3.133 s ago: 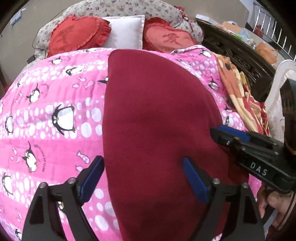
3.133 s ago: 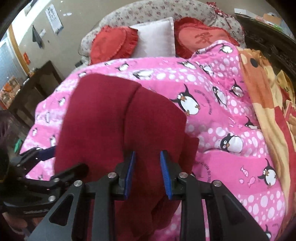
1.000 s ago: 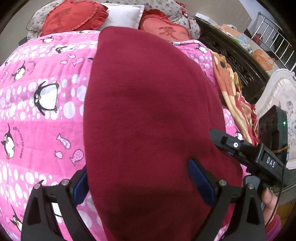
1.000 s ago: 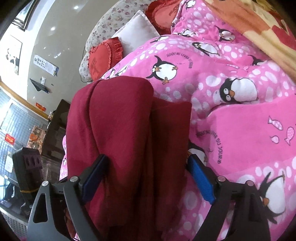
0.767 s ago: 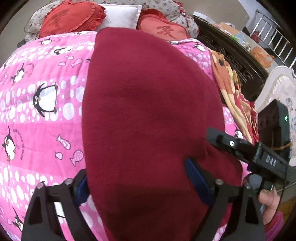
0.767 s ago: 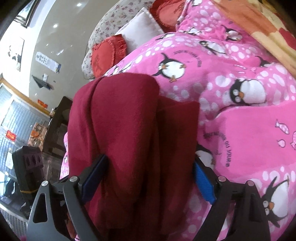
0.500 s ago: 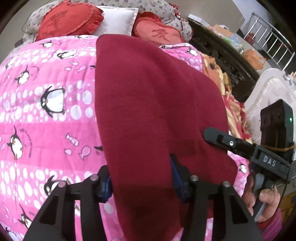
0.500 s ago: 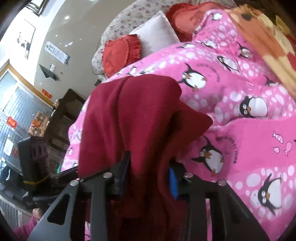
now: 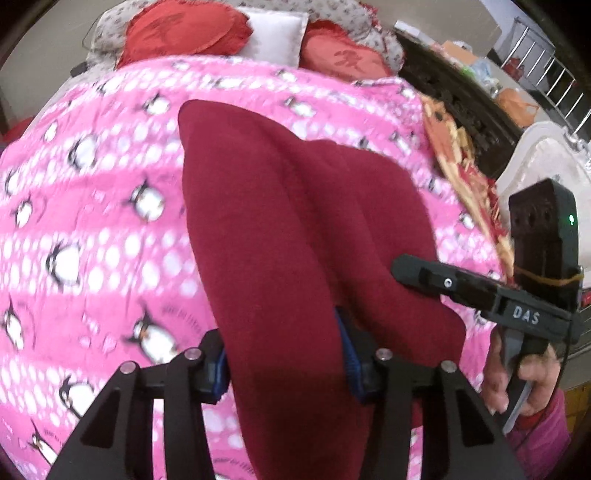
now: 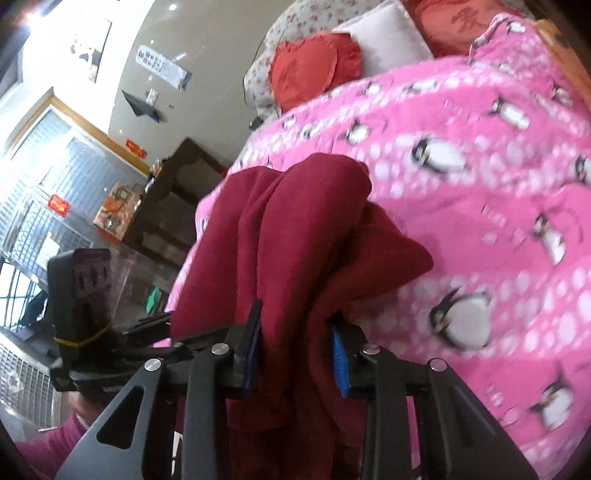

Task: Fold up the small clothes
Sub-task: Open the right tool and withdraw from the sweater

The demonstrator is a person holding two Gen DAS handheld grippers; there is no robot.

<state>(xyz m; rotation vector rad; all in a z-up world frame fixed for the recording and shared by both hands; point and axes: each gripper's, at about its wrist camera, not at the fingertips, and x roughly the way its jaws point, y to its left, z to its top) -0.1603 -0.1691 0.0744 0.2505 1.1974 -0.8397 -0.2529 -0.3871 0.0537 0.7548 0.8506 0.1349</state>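
Now both grippers have just squeezed onto the red cloth point(image 9: 295, 229). The left gripper point(image 9: 284, 360) pinches one end of it, and the right gripper point(image 10: 295, 350) pinches the other end, bunched up between its blue pads point(image 10: 338, 354). Its near end is held up over the pink penguin blanket point(image 9: 92, 229) on the bed. Red pillows point(image 9: 184, 29) lie at the far end.

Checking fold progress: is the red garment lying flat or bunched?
Bunched: the red garment rises in ridges off the pink blanket, its near end gathered between both grippers' jaws.
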